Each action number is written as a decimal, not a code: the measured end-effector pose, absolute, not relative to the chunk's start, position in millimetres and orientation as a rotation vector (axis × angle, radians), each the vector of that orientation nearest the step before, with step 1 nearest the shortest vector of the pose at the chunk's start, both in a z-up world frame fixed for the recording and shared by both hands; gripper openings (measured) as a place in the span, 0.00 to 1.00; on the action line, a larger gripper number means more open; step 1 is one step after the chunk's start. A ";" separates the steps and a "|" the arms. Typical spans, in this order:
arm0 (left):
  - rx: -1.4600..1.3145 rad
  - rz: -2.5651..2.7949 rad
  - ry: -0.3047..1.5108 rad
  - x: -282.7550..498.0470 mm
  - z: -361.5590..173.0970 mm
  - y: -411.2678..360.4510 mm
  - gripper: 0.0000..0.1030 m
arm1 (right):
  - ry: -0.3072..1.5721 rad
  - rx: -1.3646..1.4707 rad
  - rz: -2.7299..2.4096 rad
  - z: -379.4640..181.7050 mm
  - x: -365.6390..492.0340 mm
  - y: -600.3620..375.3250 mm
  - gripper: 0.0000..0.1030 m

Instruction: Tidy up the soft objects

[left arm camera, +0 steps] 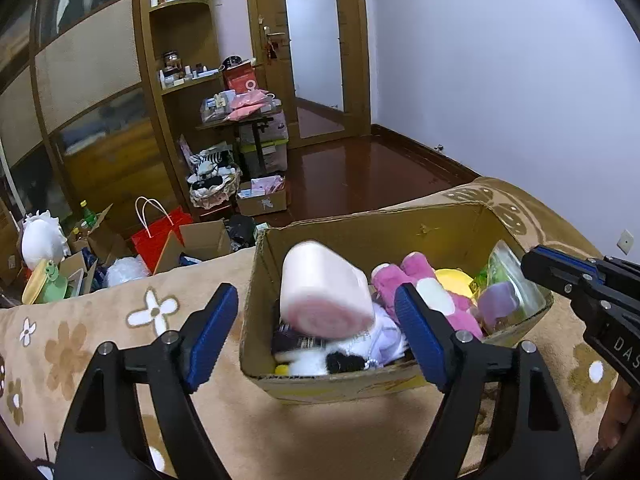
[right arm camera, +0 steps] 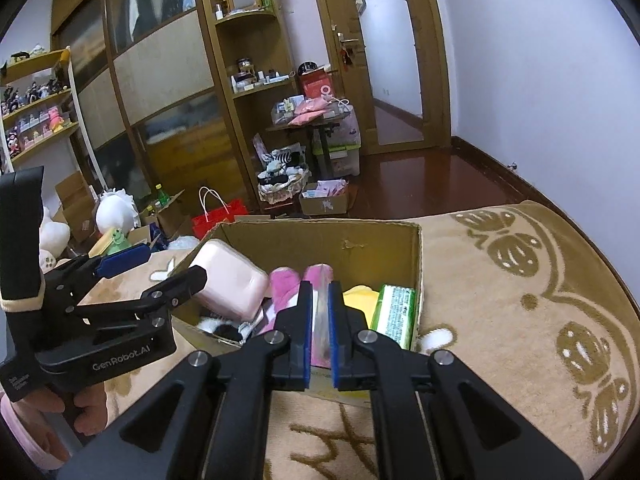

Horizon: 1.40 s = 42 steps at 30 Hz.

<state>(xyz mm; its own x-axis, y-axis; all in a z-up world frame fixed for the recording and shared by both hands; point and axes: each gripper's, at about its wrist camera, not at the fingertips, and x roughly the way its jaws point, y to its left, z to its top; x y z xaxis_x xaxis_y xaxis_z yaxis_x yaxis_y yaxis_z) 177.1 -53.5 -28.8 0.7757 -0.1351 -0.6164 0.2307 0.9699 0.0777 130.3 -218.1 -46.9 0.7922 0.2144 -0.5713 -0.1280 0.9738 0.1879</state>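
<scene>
The left gripper (left arm camera: 316,332) is released, its blue pads spread wide on either side of the near-left part of the box (left arm camera: 340,236), which sits on a flowered blanket (left arm camera: 120,340) covering what looks like a bed. A pink roll (left arm camera: 326,290) lies tilted on top of the box's contents at the left, blurred in the left wrist view, so it may be dropping or settling just off the open pads; it touches neither pad. The right gripper (right arm camera: 319,328) is clenched to a narrow gap with nothing clearly held; through the gap only the pink plush (right arm camera: 298,280) in the box shows, and the tip hangs over the near edge of the box. Beside the plush lie a yellow item (right arm camera: 360,296) and a green pack (right arm camera: 394,314) against the right wall. The step in hand appears to be putting the roll away in the box. To do it well, the left gripper should keep its pads wide and lift straight back, so neither pad catches the roll or the cardboard rim. The roll sits high and slanted on the pile, so it could tip toward the left wall or over it; a light push down toward the box centre would seat it. The right gripper should hold off the near edge, lest it shove the light box across the blanket.
</scene>
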 end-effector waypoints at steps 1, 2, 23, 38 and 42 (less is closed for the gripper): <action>0.152 -0.197 0.660 175.4 -28.2 -52.1 0.79 | 0.627 0.135 0.184 -45.6 128.3 -217.9 0.08; 0.150 -0.192 0.665 173.1 -27.4 -50.3 0.79 | 0.626 0.129 0.185 -45.0 126.8 -218.1 0.08; 0.175 -0.113 0.589 75.1 26.4 -29.2 0.98 | 0.524 0.137 0.113 9.1 41.0 -230.4 1.00; 0.179 -0.105 0.500 -2.7 50.0 -22.2 0.99 | 0.487 0.102 0.081 27.4 -18.2 -237.3 1.00; 0.137 -0.108 0.493 -9.5 49.4 -12.6 0.99 | 0.483 0.091 0.077 26.4 -25.3 -236.2 1.00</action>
